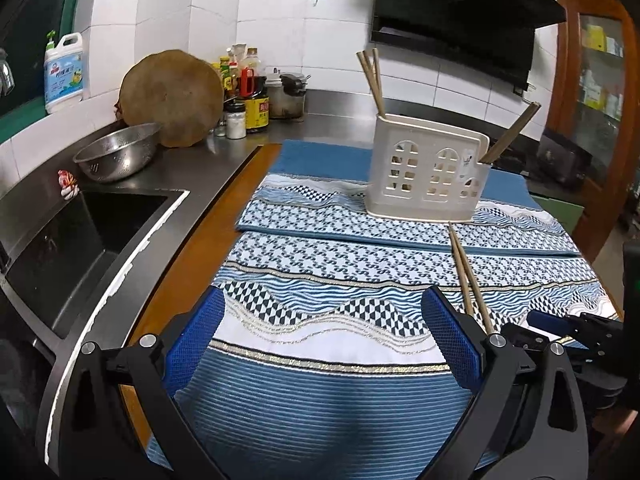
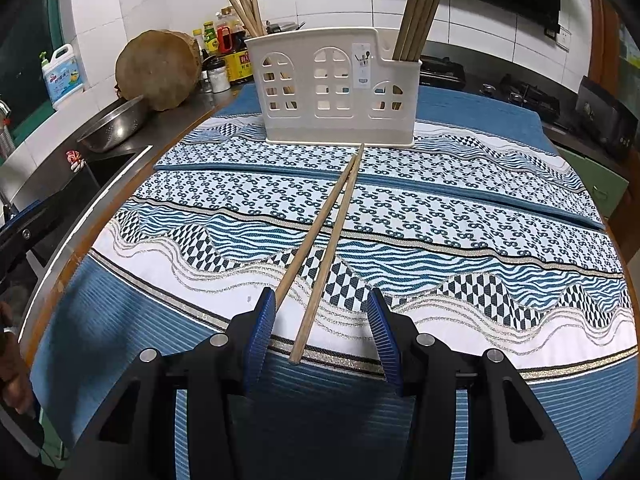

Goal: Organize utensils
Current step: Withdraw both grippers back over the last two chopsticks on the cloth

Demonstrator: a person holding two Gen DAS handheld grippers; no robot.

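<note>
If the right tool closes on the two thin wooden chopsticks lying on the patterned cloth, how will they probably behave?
The two thin wooden chopsticks look stiff and light, so they should lift without bending. They lie crossed near the tall white plastic holder, so one may swing or slip out. The right tool is at their ends; they might tilt downward.

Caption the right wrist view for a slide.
Right tool open around two loose chopsticks lying on the patterned mat before the white holder.
</note>
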